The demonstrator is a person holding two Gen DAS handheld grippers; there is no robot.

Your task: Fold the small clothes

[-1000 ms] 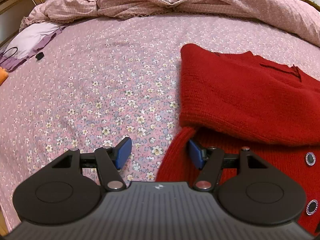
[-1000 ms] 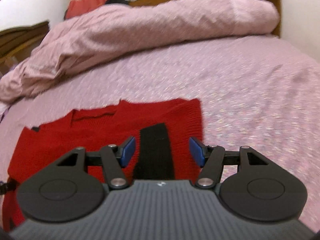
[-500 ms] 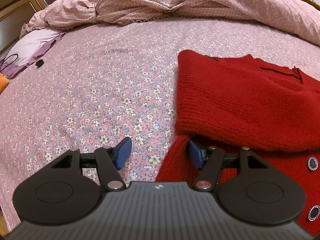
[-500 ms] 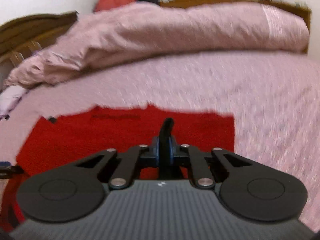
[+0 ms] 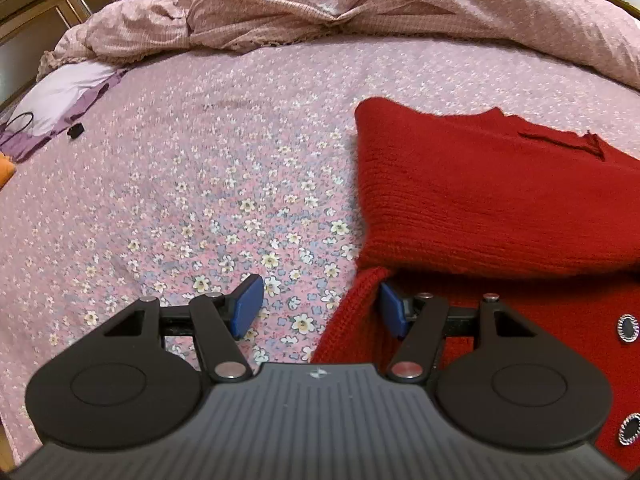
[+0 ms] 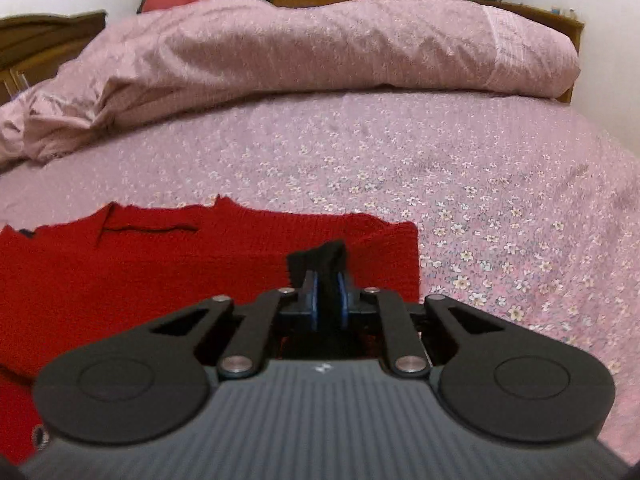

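the bed (image 5: 200, 184) fills the room from where i stand, covered in a pink sheet dotted with small flowers. a rumpled pink duvet (image 6: 320, 52) is heaped along its far side, under a wooden headboard.

the red cardigan (image 5: 492, 204) lies flat on the sheet, towards the near edge of the bed. one side is folded over the body, so a thick red flap crosses the front, and a ribbed edge runs down beside it. round dark buttons with sparkling rims (image 5: 626, 328) show below the flap. in the right wrist view the cardigan's far edge ends in a straight corner against the sheet.

a pale lilac garment (image 5: 60, 100) sits at the far left edge of the bed, well apart from the cardigan, with a small black object (image 5: 75, 132) just beside it.

the left gripper (image 5: 318, 306) hovers at the cardigan's ribbed edge, its blue fingers spread wide with nothing pinched; the right-hand one is just beside the knit.

the right gripper (image 6: 326, 300) has its fingers pressed onto a black strip of fabric (image 6: 318, 258) standing up over the cardigan, the jaws easing apart slightly around it.
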